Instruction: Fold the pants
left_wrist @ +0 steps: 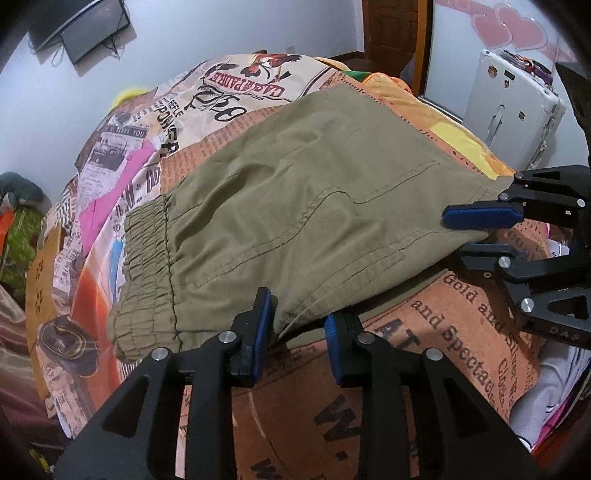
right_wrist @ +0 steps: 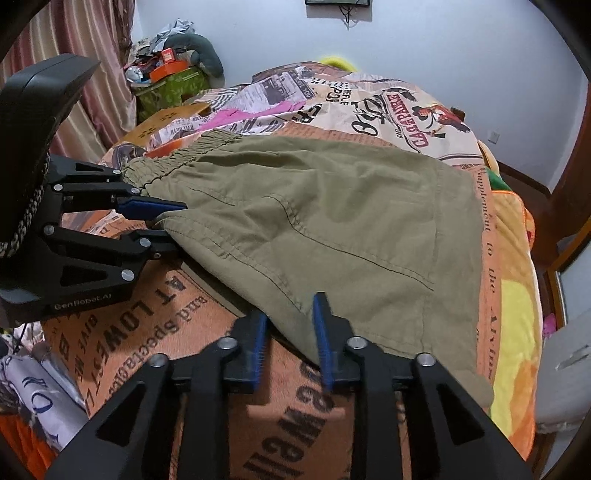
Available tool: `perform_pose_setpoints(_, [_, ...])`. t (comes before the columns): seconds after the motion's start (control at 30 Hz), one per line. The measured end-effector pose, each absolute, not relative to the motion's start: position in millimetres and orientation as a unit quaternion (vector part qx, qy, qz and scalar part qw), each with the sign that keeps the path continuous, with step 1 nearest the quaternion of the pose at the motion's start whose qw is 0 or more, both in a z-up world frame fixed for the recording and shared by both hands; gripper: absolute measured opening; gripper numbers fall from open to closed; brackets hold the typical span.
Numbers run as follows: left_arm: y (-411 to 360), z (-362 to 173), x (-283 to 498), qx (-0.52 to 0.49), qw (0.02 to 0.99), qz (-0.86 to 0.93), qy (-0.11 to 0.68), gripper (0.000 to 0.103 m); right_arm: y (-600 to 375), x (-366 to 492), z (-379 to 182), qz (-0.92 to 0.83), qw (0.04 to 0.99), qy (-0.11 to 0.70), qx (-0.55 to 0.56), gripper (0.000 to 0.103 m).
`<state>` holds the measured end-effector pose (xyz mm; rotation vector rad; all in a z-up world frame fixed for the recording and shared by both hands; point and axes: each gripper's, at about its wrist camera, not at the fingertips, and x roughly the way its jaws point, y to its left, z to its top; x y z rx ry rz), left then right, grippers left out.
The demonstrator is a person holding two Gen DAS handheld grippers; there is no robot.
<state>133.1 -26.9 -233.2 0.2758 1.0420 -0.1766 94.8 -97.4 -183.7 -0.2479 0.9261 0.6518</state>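
Observation:
Olive-green pants lie folded on a bed with a newspaper-print cover; the elastic waistband is at the left. They also show in the right wrist view, waistband at the far left. My left gripper is open, its blue pads either side of the near fabric edge. It also shows in the right wrist view, jaws apart around the fabric edge. My right gripper is open at the near edge too. In the left wrist view it stands with jaws apart around the pants' right corner.
A white suitcase stands beyond the bed at the right. A wall monitor hangs at the far wall. Cluttered boxes and a curtain are at the left. A yellow-orange blanket lies along the bed's right side.

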Motion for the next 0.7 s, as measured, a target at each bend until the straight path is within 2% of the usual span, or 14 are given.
perform_pose_setpoints(0.07, [-23,-230,130,0.122,0.855,-0.082,0.497,0.038,-102,94,-182,0.304,0.837,0.441,-0.111,0.034])
perform_pose_setpoints(0.27, [-2,-215,116,0.074,0.859,-0.080,0.501,0.046,-120,91,-178,0.281,0.842,0.451,-0.097,0.048])
perform_pose_setpoints(0.4, [20,-201,110,0.047,0.867,-0.056,0.493,0.049,-140,87,-173,0.261,0.849,0.454,-0.076,0.049])
perform_pose_setpoints(0.57, [50,-188,112,0.018,0.879,-0.018,0.477,0.057,-163,87,-159,0.247,0.859,0.445,-0.051,0.049])
perform_pose_setpoints(0.7, [66,-189,121,-0.008,0.877,-0.006,0.480,0.058,-173,96,-151,0.230,0.873,0.429,-0.036,0.049])
